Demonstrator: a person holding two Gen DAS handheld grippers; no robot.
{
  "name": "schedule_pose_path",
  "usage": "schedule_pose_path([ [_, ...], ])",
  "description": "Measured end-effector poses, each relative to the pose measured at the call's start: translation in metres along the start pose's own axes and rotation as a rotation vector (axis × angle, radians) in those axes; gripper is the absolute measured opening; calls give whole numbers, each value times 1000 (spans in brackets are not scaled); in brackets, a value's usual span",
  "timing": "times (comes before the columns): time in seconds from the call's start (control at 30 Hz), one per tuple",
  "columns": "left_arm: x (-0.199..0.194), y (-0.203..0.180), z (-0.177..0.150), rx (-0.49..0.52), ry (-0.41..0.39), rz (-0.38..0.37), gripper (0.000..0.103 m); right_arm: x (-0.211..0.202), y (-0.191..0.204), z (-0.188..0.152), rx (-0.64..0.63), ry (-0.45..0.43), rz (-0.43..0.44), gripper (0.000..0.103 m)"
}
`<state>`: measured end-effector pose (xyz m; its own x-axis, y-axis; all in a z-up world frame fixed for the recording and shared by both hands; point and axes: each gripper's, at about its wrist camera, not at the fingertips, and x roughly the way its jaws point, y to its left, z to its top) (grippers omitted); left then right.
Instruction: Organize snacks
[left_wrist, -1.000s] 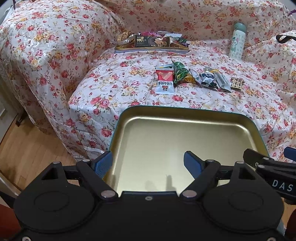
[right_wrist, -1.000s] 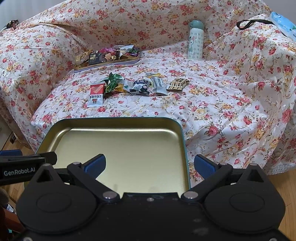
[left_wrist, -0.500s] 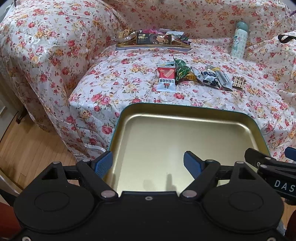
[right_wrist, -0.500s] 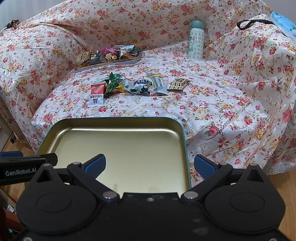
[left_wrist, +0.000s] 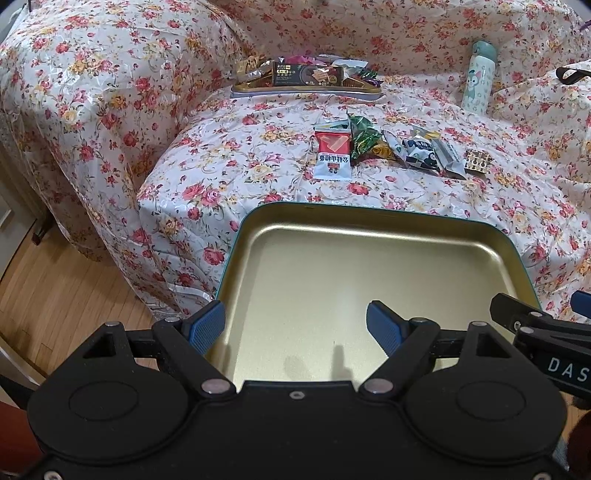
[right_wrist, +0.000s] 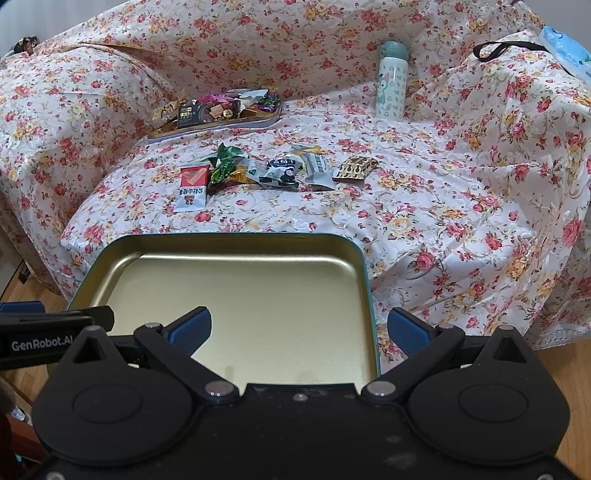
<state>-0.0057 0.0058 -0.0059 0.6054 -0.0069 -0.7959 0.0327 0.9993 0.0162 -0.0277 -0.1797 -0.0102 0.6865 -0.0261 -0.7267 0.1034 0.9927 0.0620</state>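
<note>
An empty gold tin tray (left_wrist: 369, 209) (right_wrist: 240, 237) lies right below both grippers, at the front edge of the flower-covered sofa. My left gripper (left_wrist: 295, 325) is open, its left pad by the tray's left rim and its right pad over the tray floor. My right gripper (right_wrist: 299, 328) is open and straddles the tray's right rim. Loose snacks lie in a row on the seat beyond: a red-and-white packet (left_wrist: 332, 155) (right_wrist: 192, 186), a green wrapper (left_wrist: 364, 138), a black-and-white packet (left_wrist: 421, 153) and a small gold box (left_wrist: 478, 160). The tray's near edge is hidden under the grippers.
A second tray (left_wrist: 306, 94) (right_wrist: 214, 127) heaped with snacks sits at the back of the seat. A pale green bottle (left_wrist: 478, 77) (right_wrist: 391, 79) stands upright at the back right. Wooden floor (left_wrist: 55, 295) shows at the left, and a black strap (right_wrist: 506, 48) lies on the right armrest.
In the left wrist view the tray and the snacks have slid very slightly upward. Both grippers stay open as before, and nothing else has moved.
</note>
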Motion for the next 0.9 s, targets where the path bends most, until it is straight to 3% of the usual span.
schedule_pose_path([
  [0.27, 0, 0, 0, 0, 0, 1, 84, 0, 1, 0, -8, -6, 14, 103],
  [0.53, 0, 0, 0, 0, -1, 0, 84, -3, 0, 1, -10, -24, -28, 103],
  [0.9, 1, -1, 1, 2, 2, -6, 84, -5, -1, 5, 3, -57, 1, 103],
])
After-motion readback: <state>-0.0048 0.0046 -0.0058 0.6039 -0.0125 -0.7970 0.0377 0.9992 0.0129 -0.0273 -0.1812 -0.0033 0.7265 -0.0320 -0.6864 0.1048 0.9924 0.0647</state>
